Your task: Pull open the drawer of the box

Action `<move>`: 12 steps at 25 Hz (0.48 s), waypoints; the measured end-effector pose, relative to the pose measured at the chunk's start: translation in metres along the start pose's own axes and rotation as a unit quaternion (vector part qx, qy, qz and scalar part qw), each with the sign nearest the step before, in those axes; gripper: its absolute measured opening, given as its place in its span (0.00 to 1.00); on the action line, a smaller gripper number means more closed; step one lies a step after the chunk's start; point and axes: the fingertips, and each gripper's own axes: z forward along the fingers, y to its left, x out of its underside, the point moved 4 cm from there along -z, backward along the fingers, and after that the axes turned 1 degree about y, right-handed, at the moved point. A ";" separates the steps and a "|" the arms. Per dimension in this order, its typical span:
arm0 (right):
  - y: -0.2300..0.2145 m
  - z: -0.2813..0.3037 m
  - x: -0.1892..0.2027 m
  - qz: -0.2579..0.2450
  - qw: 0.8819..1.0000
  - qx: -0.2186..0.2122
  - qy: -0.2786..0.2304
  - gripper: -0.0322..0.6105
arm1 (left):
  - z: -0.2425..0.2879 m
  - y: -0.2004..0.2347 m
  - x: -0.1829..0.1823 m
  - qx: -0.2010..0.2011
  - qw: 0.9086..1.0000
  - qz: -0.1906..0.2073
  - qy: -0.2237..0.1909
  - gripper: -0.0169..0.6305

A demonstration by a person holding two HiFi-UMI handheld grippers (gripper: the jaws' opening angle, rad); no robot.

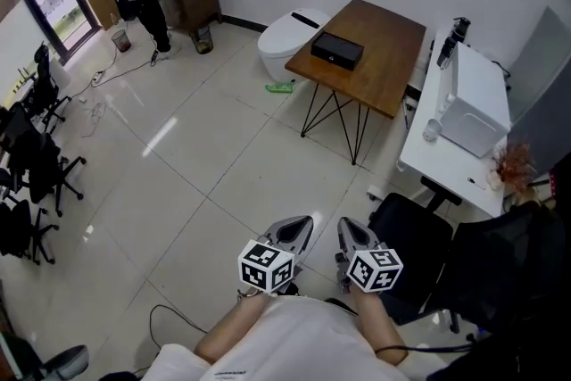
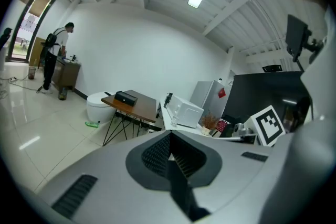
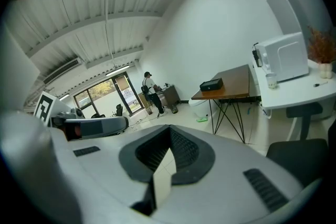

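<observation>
So far you have it all to do: your left gripper (image 1: pixel 299 229) and right gripper (image 1: pixel 351 234) are clenched empty, well apart from the box (image 1: pixel 337 50) on the worktop (image 1: pixel 385 53), whose drawer seems unpulled.

head view facing steeply down and forward, left hand-held gripper (image 1: pixel 297 227) and right hand-held gripper (image 1: pixel 350 229) near its lower edge, each gripper view close behind its own jaws, looking across the room, all three share the distant wooden counter (image 1: pixel 393 58)
</observation>
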 end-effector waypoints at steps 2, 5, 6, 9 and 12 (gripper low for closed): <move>0.007 0.013 -0.002 0.001 1.000 0.002 0.000 0.03 | 0.000 0.011 -0.004 0.011 1.000 0.001 0.004 0.03; 0.017 0.032 -0.002 0.001 1.000 0.004 0.000 0.03 | -0.001 0.028 -0.009 0.024 1.000 0.002 0.007 0.03; 0.021 0.038 -0.002 0.000 1.000 0.004 0.001 0.03 | -0.002 0.034 -0.011 0.025 1.000 0.004 0.007 0.03; 0.034 0.055 -0.005 -0.004 1.000 0.004 0.001 0.03 | -0.010 0.055 -0.017 0.017 1.000 0.005 0.007 0.03; 0.049 0.070 -0.011 -0.012 1.000 0.000 -0.003 0.03 | -0.021 0.075 -0.022 0.003 1.000 0.002 0.010 0.03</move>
